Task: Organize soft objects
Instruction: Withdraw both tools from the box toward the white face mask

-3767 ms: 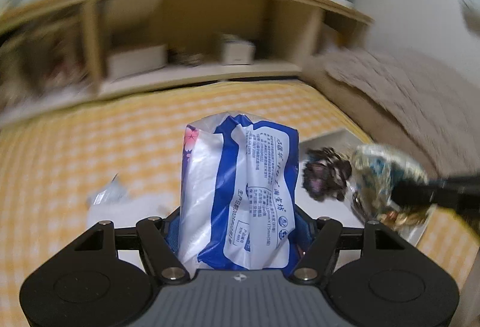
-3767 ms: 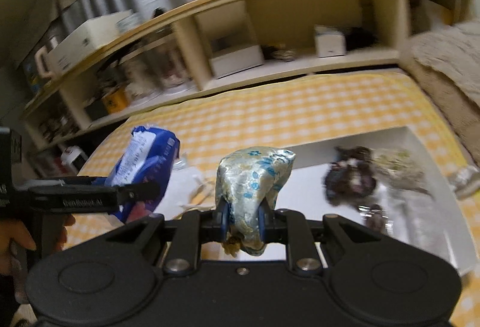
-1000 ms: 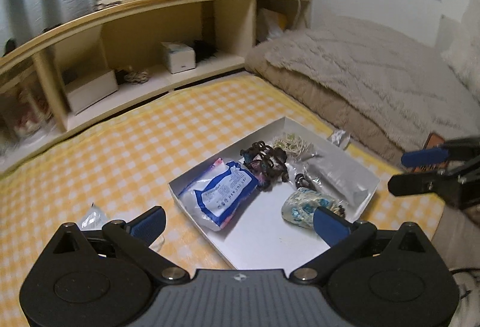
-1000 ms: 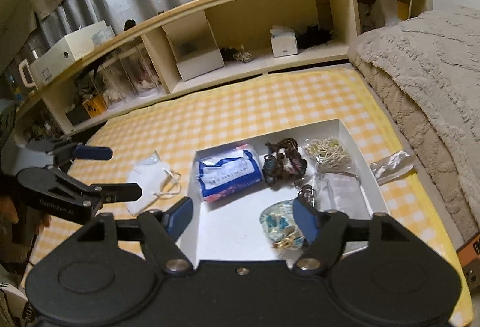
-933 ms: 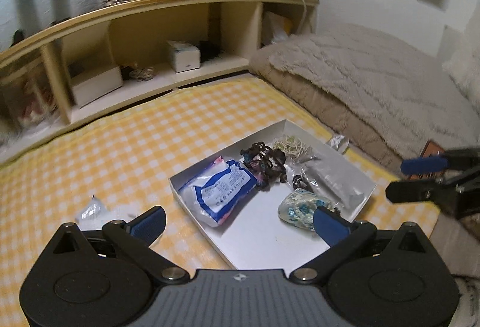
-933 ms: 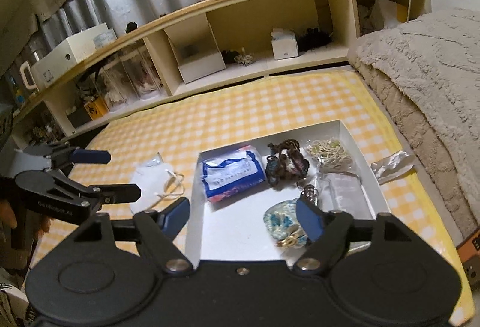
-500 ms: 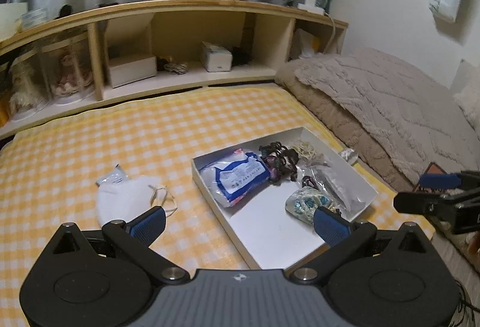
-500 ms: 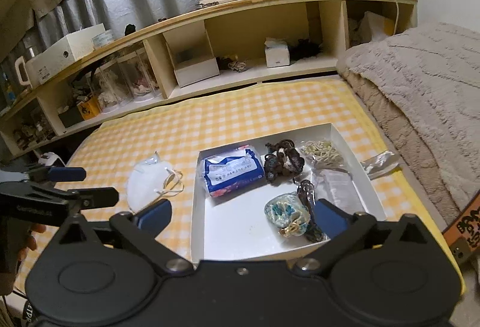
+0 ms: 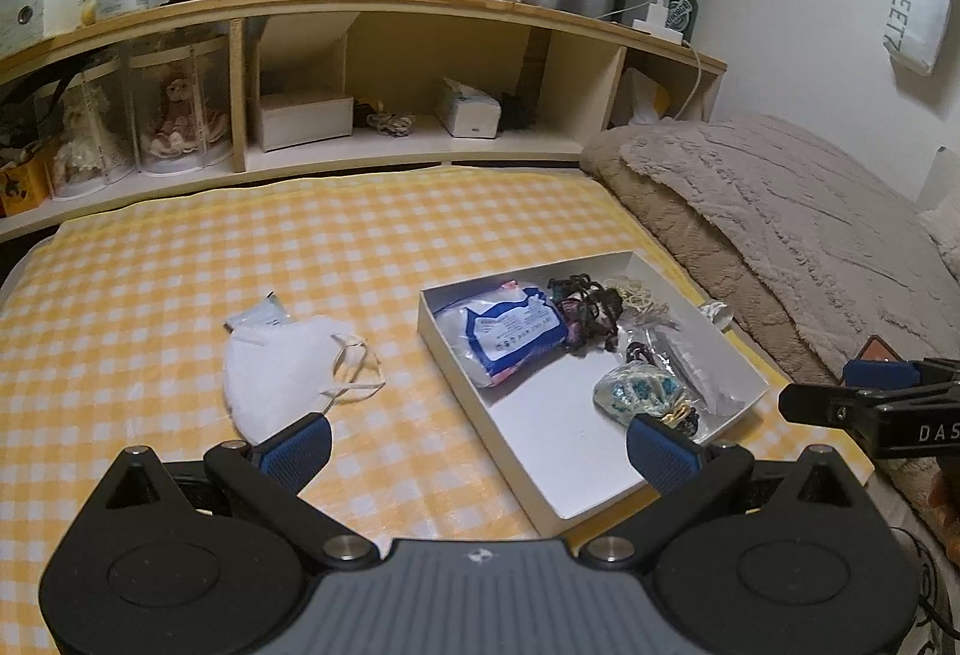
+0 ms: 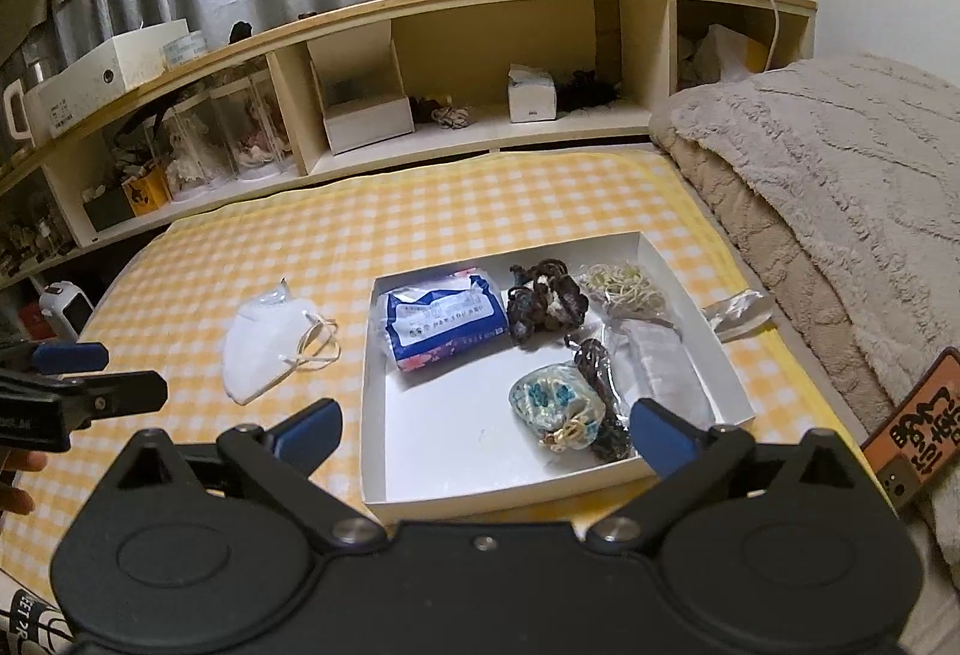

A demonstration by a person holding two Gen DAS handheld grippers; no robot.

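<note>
1. Both tongs, loaded 3.8 s ago (left: blue-and-white packet; right: brocade pouch), now empty and drawn back. Left tongs (image 9: pixel 480 445): spread wide, holding nothing. Right tongs (image 10: pixel 487 430): spread wide, holding nothing.
2. White box (image 10: pixel 375 451), on yellow checked cover (image 10: pixel 420 211), ahead of right tongs. Contents: blue-and-white packet (image 10: pixel 444 322) at far left; brocade pouch (image 10: pixel 555 400) near the right fingertip; dark scrunchie bundle (image 10: pixel 543 304); pale elastic bands (image 10: pixel 624 286) at far right; clear sachet (image 10: pixel 657 361); dark braided cord (image 10: pixel 600 385), touching the pouch.
3. Outstanding: white face mask (image 9: pixel 288 376), on the cover just ahead of the left tongs' left fingertip, well apart from the box. Small clear wrapper (image 9: pixel 261 313) beyond it, partly under the mask.
4. Crumpled clear wrapper (image 10: pixel 738 313), outside the box's right wall; whether it counts as a task item cannot be told.
5. Judgement: task mostly done; mask likely the last item.
6. Unclear: packet print illegible; sachet contents indistinct; box's near wall cut off by both tongs' bodies.
</note>
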